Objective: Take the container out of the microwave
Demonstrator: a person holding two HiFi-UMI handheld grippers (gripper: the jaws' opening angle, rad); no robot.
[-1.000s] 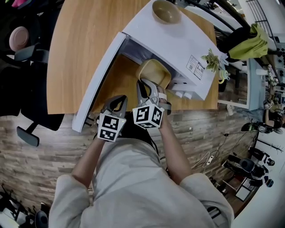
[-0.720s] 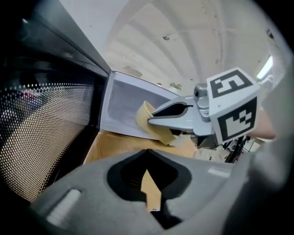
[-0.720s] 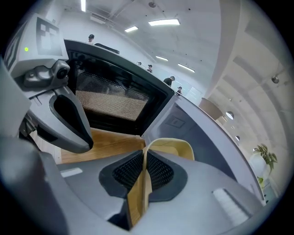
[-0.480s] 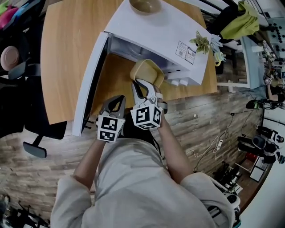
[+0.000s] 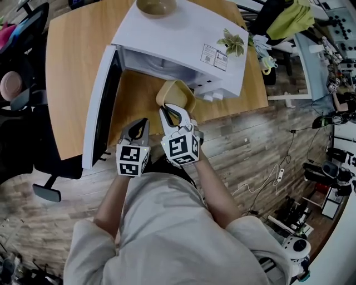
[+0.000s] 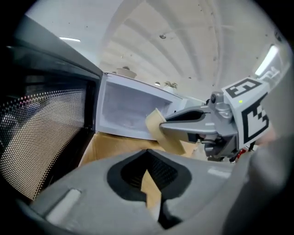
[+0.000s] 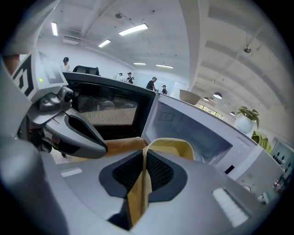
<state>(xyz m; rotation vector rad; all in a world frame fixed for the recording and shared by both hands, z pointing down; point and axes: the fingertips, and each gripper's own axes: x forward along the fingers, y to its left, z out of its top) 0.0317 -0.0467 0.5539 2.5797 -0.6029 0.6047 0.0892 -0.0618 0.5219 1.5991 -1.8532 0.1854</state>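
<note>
container [image 5: 177,94]: one, tan smooth plastic, rounded-square, tilted, outside the cavity, above the wooden table [image 5: 72,72] | right gripper [image 5: 168,109]: clamped on its thin rim | left gripper [image 5: 143,122]: jaws together, empty | microwave [image 5: 178,33]: one, white, boxy, mesh-windowed door [image 5: 100,111] open | bowl [image 5: 156,5]: one, tan, on top

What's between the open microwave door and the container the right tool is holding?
Only bare wooden tabletop, seen in the head view: nothing stands between the microwave door and the container clamped in the right tool.

Right tool [image 6: 168,125] grips container [image 6: 172,144] before open microwave [image 6: 121,112]; left tool [image 6: 148,160] seemingly closed.
</note>
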